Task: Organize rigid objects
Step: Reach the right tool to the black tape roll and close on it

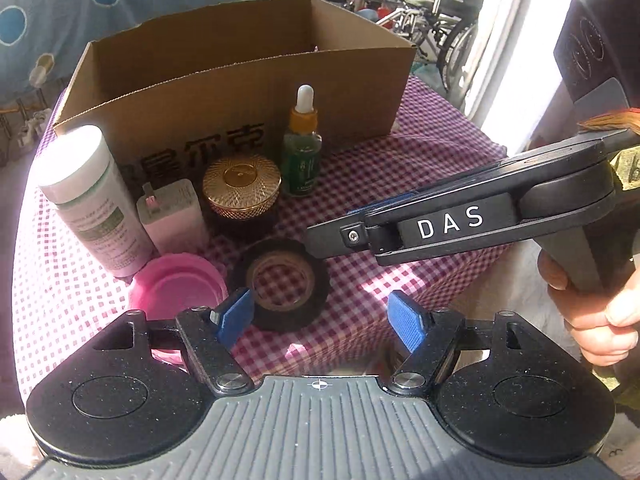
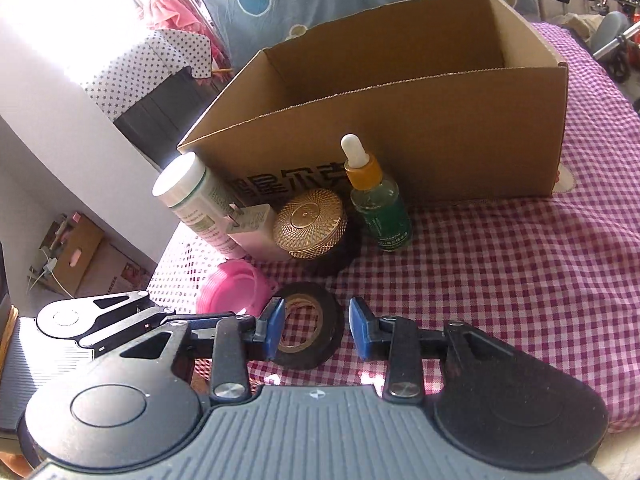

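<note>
Right gripper (image 2: 315, 330): jaws apart, straddling the black tape roll (image 2: 308, 330).
Left gripper (image 1: 320, 320): apart, empty.
Advice: centre the pads, squeeze, then lift towards the cardboard box (image 2: 440, 136).

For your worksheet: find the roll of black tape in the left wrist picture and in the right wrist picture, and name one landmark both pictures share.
Left wrist view: the roll of black tape lies flat on the checked cloth, low centre, right of the pink lid.
Right wrist view: the tape sits low centre, just beyond the blue fingertips.
Shared landmark: the open cardboard box behind the dropper bottle.
</note>
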`<state>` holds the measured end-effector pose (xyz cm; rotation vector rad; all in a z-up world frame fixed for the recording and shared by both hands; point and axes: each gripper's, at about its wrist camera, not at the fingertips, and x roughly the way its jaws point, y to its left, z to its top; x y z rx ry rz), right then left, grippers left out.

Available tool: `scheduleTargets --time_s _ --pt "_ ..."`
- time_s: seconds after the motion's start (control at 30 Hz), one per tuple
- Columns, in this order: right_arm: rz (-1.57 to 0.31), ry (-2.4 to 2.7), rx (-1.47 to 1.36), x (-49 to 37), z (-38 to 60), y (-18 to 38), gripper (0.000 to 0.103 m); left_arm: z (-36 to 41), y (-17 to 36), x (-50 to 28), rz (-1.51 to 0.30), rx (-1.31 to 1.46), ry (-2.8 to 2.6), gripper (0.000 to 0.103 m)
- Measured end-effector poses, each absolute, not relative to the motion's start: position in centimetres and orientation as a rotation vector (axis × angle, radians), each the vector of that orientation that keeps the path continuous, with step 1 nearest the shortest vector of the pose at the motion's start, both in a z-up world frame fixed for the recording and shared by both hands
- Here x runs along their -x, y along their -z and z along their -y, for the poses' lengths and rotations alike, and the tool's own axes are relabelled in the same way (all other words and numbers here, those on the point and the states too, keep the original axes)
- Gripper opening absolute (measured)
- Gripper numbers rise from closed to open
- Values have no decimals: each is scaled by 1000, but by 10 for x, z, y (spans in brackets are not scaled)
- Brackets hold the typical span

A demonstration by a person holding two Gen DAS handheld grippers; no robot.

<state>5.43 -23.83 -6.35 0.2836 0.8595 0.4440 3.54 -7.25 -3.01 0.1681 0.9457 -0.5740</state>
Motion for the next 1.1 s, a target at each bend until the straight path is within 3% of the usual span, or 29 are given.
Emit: scheduleTargets --time_s 0.23,0.4,1.0,1.1 --pt "-860 -431 -119 -61 213 72 37 80 48 -23 -953 -236 532 74" --pt "-880 -436 -41 -66 205 82 29 82 53 -22 -942 -265 510 74" --pt "-892 -363 -140 -50 258 82 26 114 60 -26 -904 -338 565 75" --pt "-891 -351 -156 -48 267 82 26 121 65 -32 -919 -328 584 82"
